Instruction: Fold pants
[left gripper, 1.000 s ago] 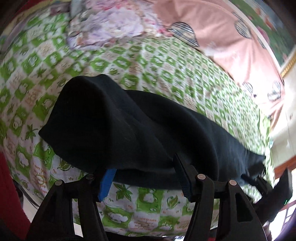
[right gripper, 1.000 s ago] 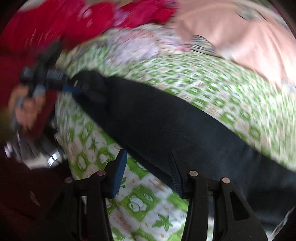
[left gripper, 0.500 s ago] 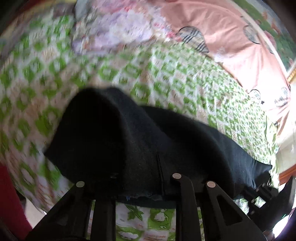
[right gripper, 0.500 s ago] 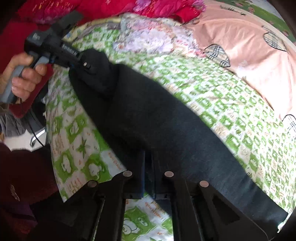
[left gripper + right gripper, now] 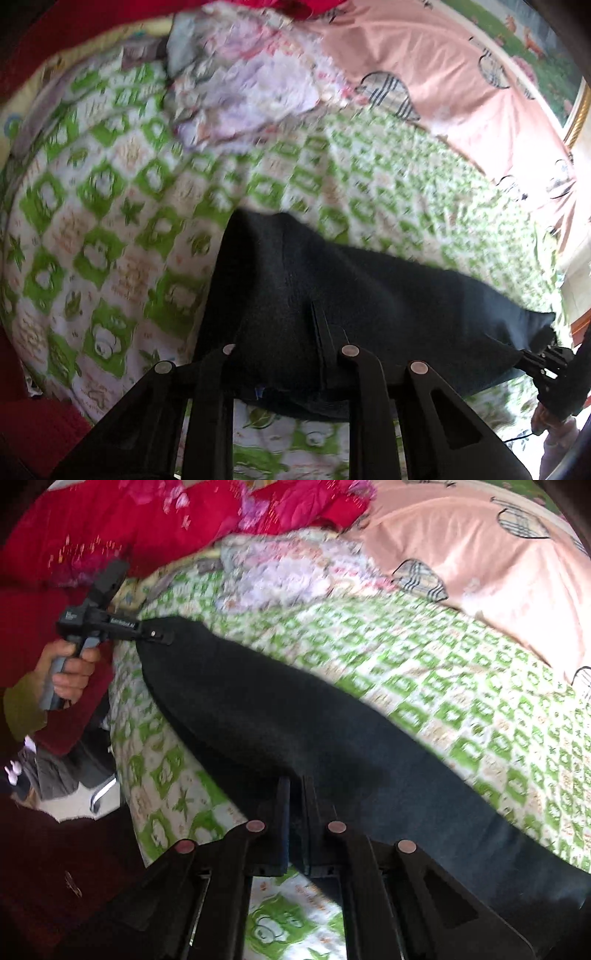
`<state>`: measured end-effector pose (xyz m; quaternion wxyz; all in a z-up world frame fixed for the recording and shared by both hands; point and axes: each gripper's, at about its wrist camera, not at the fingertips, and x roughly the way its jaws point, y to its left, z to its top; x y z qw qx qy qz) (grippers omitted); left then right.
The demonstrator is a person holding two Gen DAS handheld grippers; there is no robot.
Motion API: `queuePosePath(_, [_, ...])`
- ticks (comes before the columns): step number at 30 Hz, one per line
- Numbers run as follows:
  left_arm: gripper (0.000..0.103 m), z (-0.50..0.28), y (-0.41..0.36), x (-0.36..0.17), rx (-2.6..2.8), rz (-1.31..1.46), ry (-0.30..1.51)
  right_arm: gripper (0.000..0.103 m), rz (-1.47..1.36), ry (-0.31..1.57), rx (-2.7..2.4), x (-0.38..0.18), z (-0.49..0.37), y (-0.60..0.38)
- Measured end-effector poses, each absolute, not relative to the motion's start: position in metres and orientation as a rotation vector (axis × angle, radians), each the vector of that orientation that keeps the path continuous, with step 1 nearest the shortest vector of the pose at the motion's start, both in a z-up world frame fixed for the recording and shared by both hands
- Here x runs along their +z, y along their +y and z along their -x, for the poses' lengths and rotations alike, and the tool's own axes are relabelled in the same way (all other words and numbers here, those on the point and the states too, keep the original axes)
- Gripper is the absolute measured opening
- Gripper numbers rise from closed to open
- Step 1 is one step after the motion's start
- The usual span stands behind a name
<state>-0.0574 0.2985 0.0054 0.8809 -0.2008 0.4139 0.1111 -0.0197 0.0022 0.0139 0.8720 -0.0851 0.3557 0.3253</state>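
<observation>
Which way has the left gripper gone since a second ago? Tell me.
Yes. The left gripper has shut on the black pants and carried their end up the green checkered quilt, toward the red blanket.

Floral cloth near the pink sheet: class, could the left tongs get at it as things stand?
Probably not yet: the left tongs are shut on the black pants, and the floral cloth lies farther back across the green quilt.

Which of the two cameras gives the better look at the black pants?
The right wrist view: there the black pants stretch across the green patterned bedspread from the left gripper to the right gripper, both clamped on them. The left wrist view shows only a bunched end close up.
</observation>
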Motion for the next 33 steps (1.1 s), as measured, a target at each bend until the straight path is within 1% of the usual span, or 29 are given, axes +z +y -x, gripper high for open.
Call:
queuePosePath(4, [0.019, 0.064, 0.302, -0.007, 0.227, 0.438, 0.871, 0.006, 0.145, 0.780, 0.683, 0.004, 0.020, -0.001])
queuePosePath(11, [0.019, 0.067, 0.302, -0.008, 0.221, 0.428, 0.849, 0.006, 0.134, 0.799, 0.687, 0.001, 0.021, 0.000])
queuePosePath(12, [0.021, 0.067, 0.302, -0.009, 0.221, 0.424, 0.849, 0.006, 0.127, 0.808, 0.691, 0.000, 0.020, -0.001])
queuePosePath(16, [0.034, 0.072, 0.304, -0.008, 0.245, 0.430, 0.862, 0.011, 0.064, 0.843, 0.700, -0.002, 0.015, -0.007])
queuePosePath(17, [0.039, 0.075, 0.305, -0.006, 0.265, 0.426, 0.859, 0.012, 0.052, 0.843, 0.700, -0.001, 0.015, -0.008])
queuePosePath(18, [0.047, 0.078, 0.306, -0.004, 0.292, 0.416, 0.858, 0.014, 0.041, 0.842, 0.703, 0.001, 0.016, -0.010])
queuePosePath(19, [0.052, 0.081, 0.307, -0.002, 0.316, 0.412, 0.857, 0.017, 0.025, 0.844, 0.710, 0.003, 0.016, -0.011])
queuePosePath(20, [0.058, 0.084, 0.308, 0.000, 0.328, 0.419, 0.853, 0.027, 0.012, 0.844, 0.717, 0.005, 0.016, -0.012])
queuePosePath(21, [0.060, 0.088, 0.310, 0.001, 0.334, 0.433, 0.849, 0.039, 0.001, 0.840, 0.722, 0.008, 0.018, -0.011])
queuePosePath(22, [0.061, 0.092, 0.312, 0.001, 0.338, 0.452, 0.847, 0.043, -0.010, 0.828, 0.730, 0.013, 0.019, -0.012])
queuePosePath(24, [0.067, 0.100, 0.315, 0.001, 0.350, 0.483, 0.850, 0.044, -0.024, 0.806, 0.754, 0.020, 0.022, -0.011])
queuePosePath(28, [0.070, 0.108, 0.314, -0.003, 0.356, 0.541, 0.869, 0.044, -0.041, 0.776, 0.774, 0.032, 0.016, -0.006])
queuePosePath(33, [0.072, 0.108, 0.309, -0.008, 0.303, 0.628, 0.893, 0.044, -0.092, 0.763, 0.748, 0.042, -0.019, 0.001])
